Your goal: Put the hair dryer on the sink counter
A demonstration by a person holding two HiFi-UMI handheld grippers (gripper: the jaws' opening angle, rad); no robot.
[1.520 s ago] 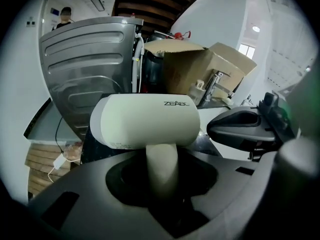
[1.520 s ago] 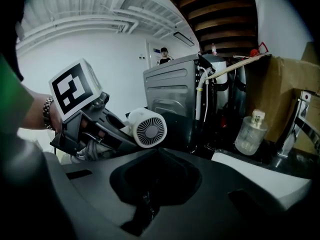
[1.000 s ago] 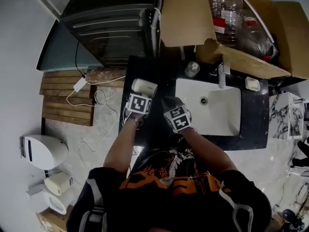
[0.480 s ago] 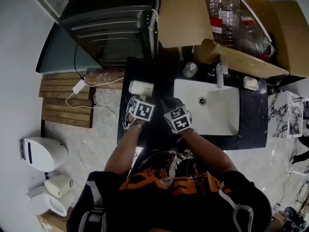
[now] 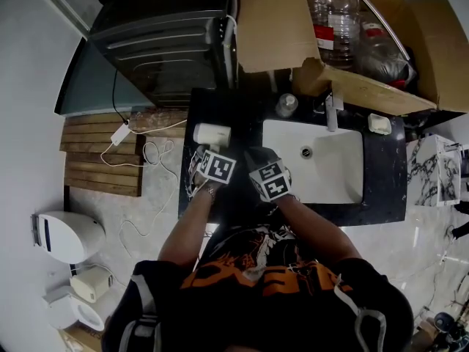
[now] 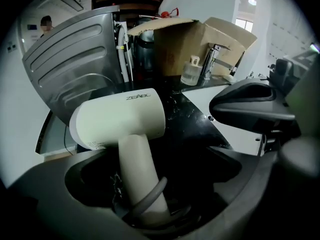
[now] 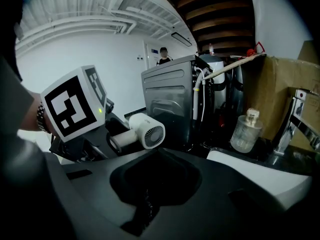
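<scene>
The white hair dryer (image 5: 211,133) lies on the black sink counter (image 5: 227,108), left of the basin. In the left gripper view its barrel (image 6: 120,119) points left and its handle (image 6: 136,169) runs down between the jaws, with a grey cord loop around it. My left gripper (image 5: 213,157) is just behind the dryer. Its jaws are opening, and a wide gap shows to the right of the handle, so they do not press it. My right gripper (image 5: 265,169) hovers over the counter's front by the basin, shut and holding nothing; from it the dryer (image 7: 145,130) shows at the left.
The white basin (image 5: 322,160) has a faucet (image 5: 331,108), a glass bottle (image 5: 286,105) and a soap dish (image 5: 381,125) around it. A cardboard box (image 5: 286,28) of plastic bottles stands behind. A metal appliance (image 5: 168,42) is at the back left, with a wooden mat (image 5: 102,152) and cables below it.
The left gripper's jaws have spread off the dryer's handle and the gripper has drawn back a little towards me. The dryer has settled lower and to the left on the counter.
</scene>
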